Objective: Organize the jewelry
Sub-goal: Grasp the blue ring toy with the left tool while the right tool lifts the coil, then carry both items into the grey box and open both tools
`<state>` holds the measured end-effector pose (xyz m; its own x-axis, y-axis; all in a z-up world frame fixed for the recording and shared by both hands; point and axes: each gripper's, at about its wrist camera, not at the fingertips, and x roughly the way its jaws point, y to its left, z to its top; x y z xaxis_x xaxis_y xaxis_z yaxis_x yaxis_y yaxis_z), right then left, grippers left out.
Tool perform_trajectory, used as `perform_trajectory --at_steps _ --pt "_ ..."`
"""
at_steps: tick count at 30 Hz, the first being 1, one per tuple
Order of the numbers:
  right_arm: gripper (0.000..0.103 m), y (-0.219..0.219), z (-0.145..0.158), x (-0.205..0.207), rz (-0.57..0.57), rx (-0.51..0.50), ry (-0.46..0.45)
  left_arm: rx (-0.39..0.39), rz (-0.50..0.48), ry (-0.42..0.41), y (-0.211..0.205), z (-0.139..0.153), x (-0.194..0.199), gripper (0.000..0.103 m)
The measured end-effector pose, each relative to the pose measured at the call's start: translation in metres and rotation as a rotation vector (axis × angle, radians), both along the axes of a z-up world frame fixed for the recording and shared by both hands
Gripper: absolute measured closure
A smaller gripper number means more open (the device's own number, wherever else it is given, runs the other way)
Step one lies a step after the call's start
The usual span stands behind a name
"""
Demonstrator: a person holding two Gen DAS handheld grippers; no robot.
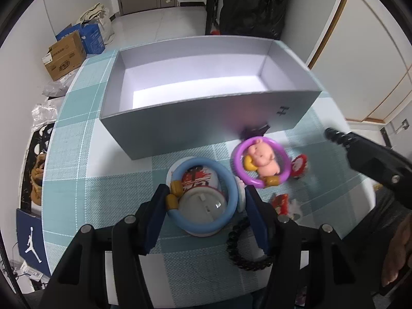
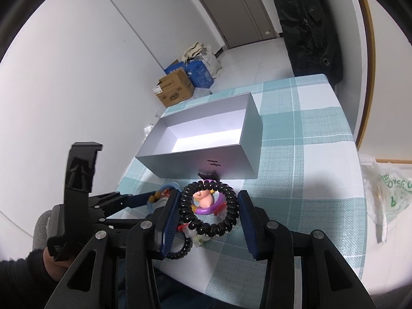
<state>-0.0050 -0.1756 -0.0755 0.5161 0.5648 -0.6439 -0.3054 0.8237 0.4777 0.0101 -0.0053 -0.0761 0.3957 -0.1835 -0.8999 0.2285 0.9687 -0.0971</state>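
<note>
An open grey box [image 1: 180, 126] stands on the checked tablecloth, empty inside; it also shows in the right wrist view [image 2: 206, 159]. My left gripper [image 1: 206, 195] is closed around a blue ring bracelet [image 1: 229, 206] that lies over a white round item. A purple ring with a pink figure [image 1: 260, 159] lies just right of it, near the box. A black spiral hair tie [image 1: 242, 255] lies by the right finger. My right gripper [image 2: 208, 203] holds a black spiral hair tie [image 2: 229, 206] between its blue pads, above the table.
Red and white hair clips [image 1: 298, 164] lie right of the purple ring. Cardboard boxes [image 2: 175, 87] stand on the floor beyond the table. A plastic bag [image 2: 386, 195] hangs at the table's right edge. The right gripper's body [image 1: 373, 159] shows at the right.
</note>
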Motion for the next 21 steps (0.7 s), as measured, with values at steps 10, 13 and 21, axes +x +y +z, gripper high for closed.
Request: perform_trajectory --at_steps 10,13,21 --pt "0.06 -0.004 0.009 0.002 -0.019 0.035 -0.033 -0.146 0.041 -0.054 0.028 0.032 0.0 0.049" --pt "0.06 -0.005 0.022 0.0 -0.026 0.055 -0.078 -0.2 0.059 -0.098 0.036 0.046 -0.001 0.049" --pt "0.06 0.0 0.059 0.019 0.004 0.089 -0.174 -0.282 0.089 -0.14 0.039 0.06 0.028 0.049"
